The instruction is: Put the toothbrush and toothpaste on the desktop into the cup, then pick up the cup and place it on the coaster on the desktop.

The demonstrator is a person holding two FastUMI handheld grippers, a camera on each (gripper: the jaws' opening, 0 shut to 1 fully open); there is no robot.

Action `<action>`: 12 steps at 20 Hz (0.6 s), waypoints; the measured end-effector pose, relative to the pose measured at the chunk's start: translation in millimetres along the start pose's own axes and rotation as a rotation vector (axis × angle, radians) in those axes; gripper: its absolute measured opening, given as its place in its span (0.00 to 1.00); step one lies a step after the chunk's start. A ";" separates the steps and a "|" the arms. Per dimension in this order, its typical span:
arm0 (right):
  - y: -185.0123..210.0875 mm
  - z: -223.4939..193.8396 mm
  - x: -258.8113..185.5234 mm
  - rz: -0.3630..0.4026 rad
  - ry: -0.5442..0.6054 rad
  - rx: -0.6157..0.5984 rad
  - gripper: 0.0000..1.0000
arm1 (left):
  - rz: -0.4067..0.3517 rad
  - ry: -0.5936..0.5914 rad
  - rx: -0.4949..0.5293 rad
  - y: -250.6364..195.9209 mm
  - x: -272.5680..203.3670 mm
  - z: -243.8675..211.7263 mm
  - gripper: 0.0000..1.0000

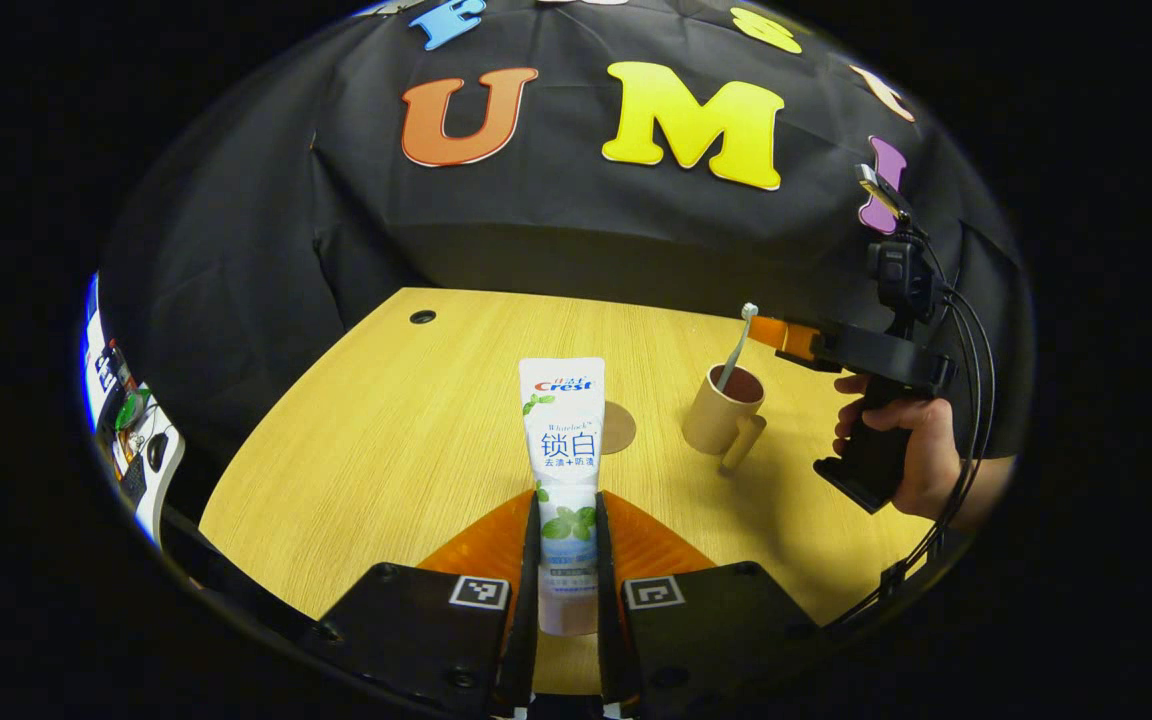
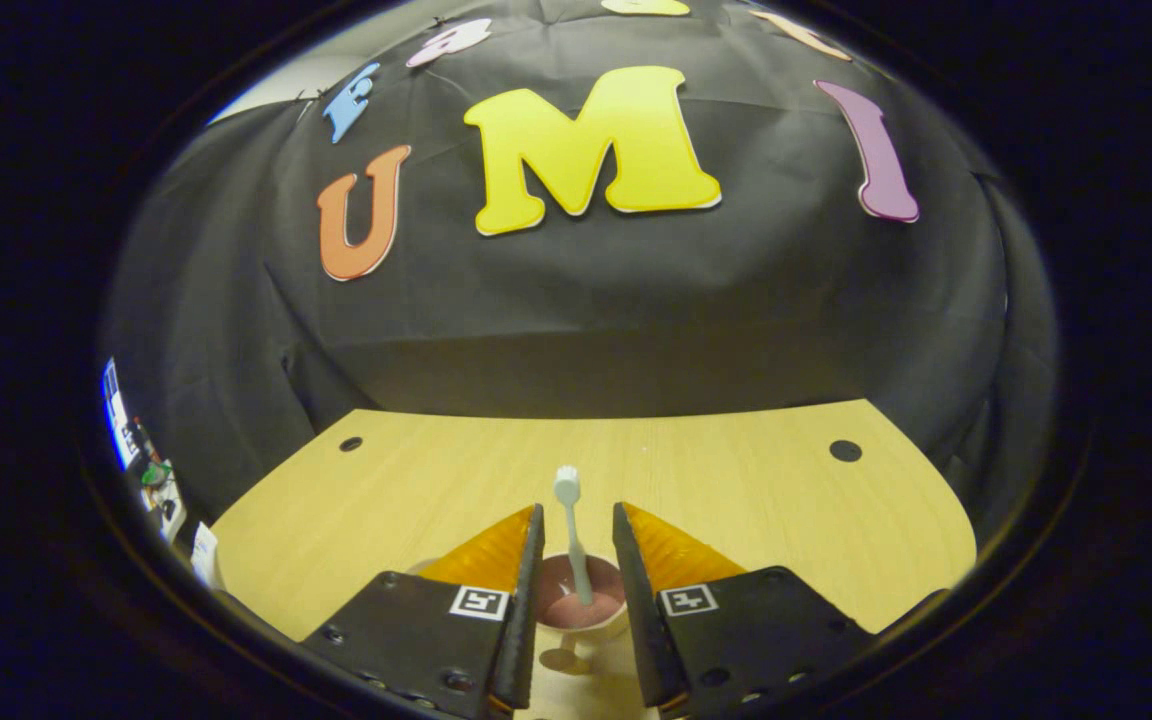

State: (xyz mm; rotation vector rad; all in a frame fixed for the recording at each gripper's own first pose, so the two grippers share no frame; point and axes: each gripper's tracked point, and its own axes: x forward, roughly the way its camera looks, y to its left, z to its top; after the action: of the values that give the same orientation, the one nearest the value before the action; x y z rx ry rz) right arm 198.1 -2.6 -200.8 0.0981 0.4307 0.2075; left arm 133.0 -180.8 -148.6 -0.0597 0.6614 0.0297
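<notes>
The toothbrush (image 1: pixel 736 350) already stood in the cup (image 1: pixel 721 410) on the table (image 1: pixel 386 440), the right gripper (image 2: pixel 576 560) hanging over it with jaws apart and touching nothing; the left gripper (image 1: pixel 568 560) had its jaws clamped on the toothpaste (image 1: pixel 564 450), held clear of the cup. The toothpaste drop and the move to the coaster (image 1: pixel 619 427) were, I judged, still to do.

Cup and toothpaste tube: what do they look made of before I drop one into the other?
The cup looks like matte plastic or ceramic, beige outside and reddish-brown inside; no glare, so I can't say which. The toothpaste tube looks like glossy, soft laminated plastic: a flat crimped end, a printed skin, and the left gripper is shut on it.
</notes>
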 end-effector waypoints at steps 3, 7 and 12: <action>-1.9 4.4 -16.0 -0.001 -0.003 -0.010 0.50 | -0.014 -0.062 0.014 -4.4 -5.2 20.8 0.28; -7.3 14.6 -39.8 -0.015 -0.027 -0.028 0.66 | -0.057 -0.153 0.037 -18.0 1.1 51.2 0.28; -21.6 17.2 -65.6 -0.045 -0.031 -0.020 0.72 | -0.138 -0.267 0.072 -49.2 11.5 88.3 0.28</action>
State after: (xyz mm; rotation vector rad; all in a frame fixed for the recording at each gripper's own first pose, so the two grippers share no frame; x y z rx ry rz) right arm 151.0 -39.0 -161.7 0.0718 0.3998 0.1663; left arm 198.5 -224.1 -83.9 -0.0310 0.3898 -0.1170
